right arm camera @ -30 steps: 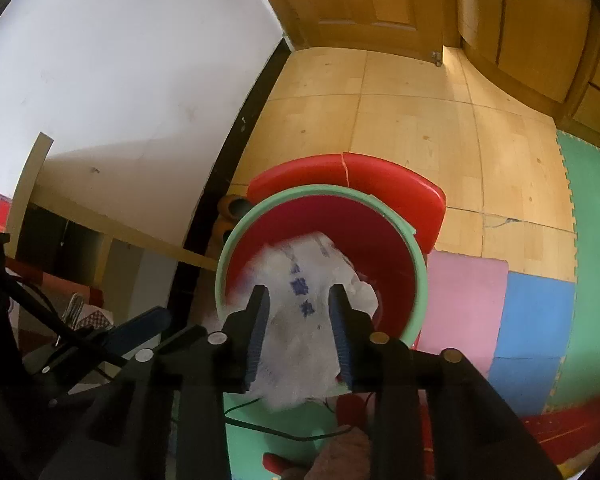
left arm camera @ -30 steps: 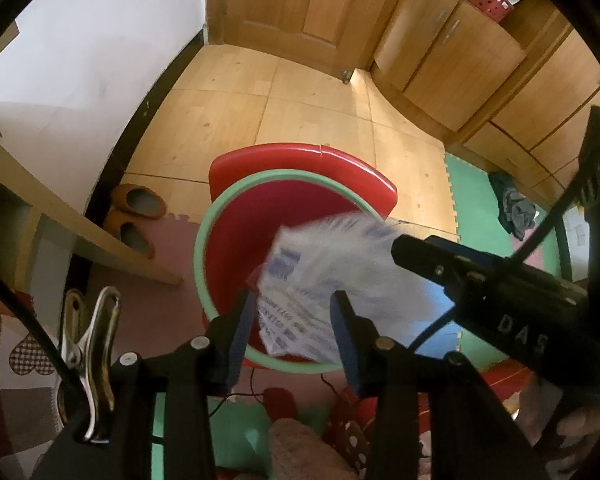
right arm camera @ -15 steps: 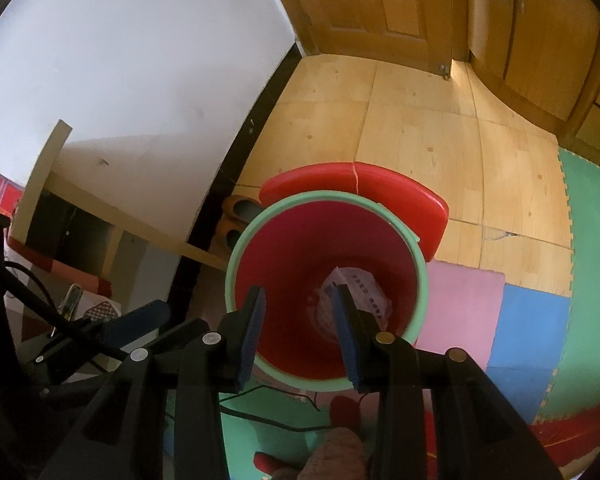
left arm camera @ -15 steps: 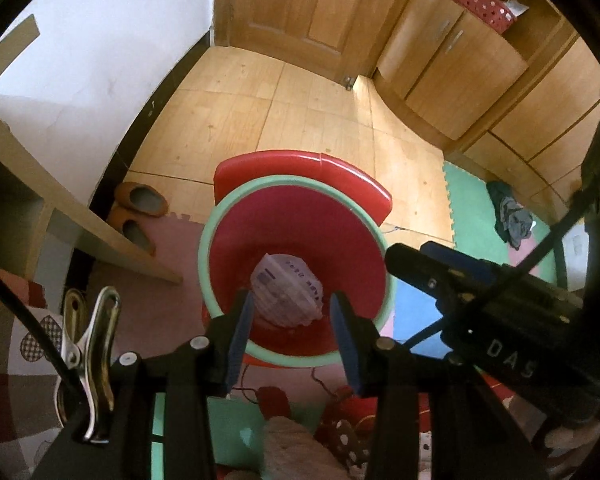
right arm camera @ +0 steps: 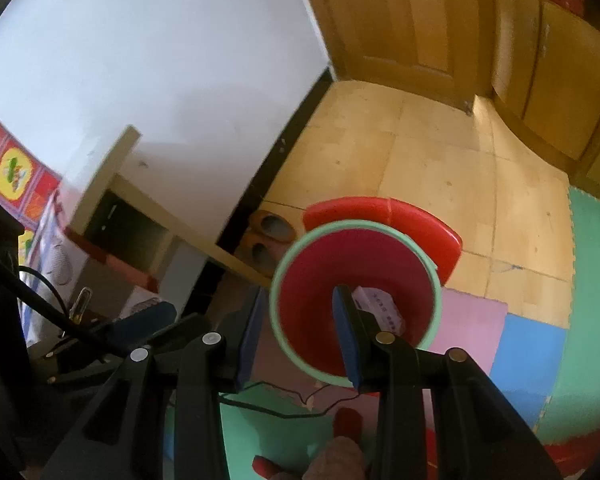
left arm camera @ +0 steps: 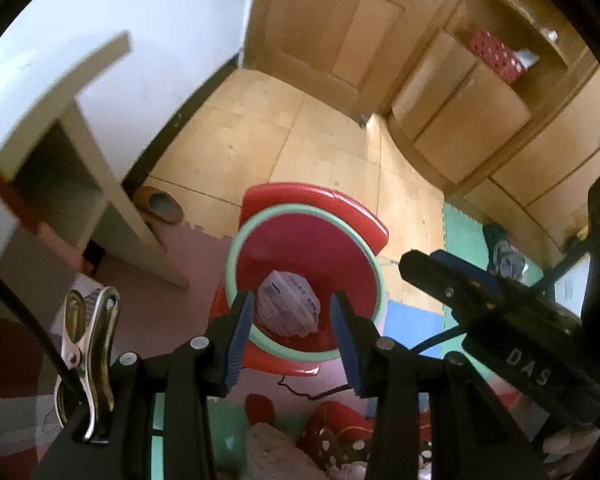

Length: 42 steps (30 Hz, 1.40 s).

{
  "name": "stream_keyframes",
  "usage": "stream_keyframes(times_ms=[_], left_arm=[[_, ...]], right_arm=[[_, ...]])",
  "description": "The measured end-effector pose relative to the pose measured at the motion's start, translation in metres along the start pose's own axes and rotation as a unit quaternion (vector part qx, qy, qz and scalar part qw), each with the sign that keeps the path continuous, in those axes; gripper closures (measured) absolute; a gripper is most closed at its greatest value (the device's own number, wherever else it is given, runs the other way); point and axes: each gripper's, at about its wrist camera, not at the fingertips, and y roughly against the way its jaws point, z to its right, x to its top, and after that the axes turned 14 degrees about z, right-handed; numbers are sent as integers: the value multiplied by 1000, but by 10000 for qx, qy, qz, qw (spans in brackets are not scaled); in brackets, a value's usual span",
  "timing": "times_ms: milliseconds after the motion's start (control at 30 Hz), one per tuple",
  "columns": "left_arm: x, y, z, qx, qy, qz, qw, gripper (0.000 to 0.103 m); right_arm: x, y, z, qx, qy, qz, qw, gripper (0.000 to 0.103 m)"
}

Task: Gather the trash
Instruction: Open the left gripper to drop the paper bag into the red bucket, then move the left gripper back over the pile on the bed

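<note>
A crumpled white wrapper with blue print (left arm camera: 290,307) lies at the bottom of the red bin with a green rim (left arm camera: 305,210). Its red lid (left arm camera: 332,204) stands open behind. In the right wrist view the wrapper (right arm camera: 380,306) shows partly behind a finger inside the bin (right arm camera: 354,226). My left gripper (left arm camera: 292,334) hangs above the bin, open and empty. My right gripper (right arm camera: 296,334) is open too, above the bin's left side, holding nothing. The right gripper's body (left arm camera: 500,320) crosses the right of the left wrist view.
A pale shelf unit (left arm camera: 100,184) stands left of the bin, with slippers (left arm camera: 160,202) beside it. Wooden floor (left arm camera: 260,140), a door (left arm camera: 332,20) and cabinets (left arm camera: 480,112) lie beyond. Coloured foam mats (right arm camera: 536,344) cover the near floor. A thin cable (right arm camera: 284,404) runs below the bin.
The wrapper dropped from between the grippers into the bin a second ago and now rests at its bottom. Both grippers have pulled up and back, and the bin looks smaller.
</note>
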Motion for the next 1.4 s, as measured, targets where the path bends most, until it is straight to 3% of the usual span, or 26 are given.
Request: stream_keyframes(times_ms=[567, 933, 1400], left_arm=[[3, 119, -61, 643, 667, 635, 9937, 61], [-13, 199, -110, 1228, 1042, 923, 9826, 61], [-53, 296, -172, 1671, 1628, 1230, 9646, 61]], right_arm=[[6, 53, -102, 841, 799, 234, 9930, 67], [-14, 79, -173, 1371, 1232, 189, 9827, 67], [-42, 113, -256, 1988, 1709, 157, 9649, 66]])
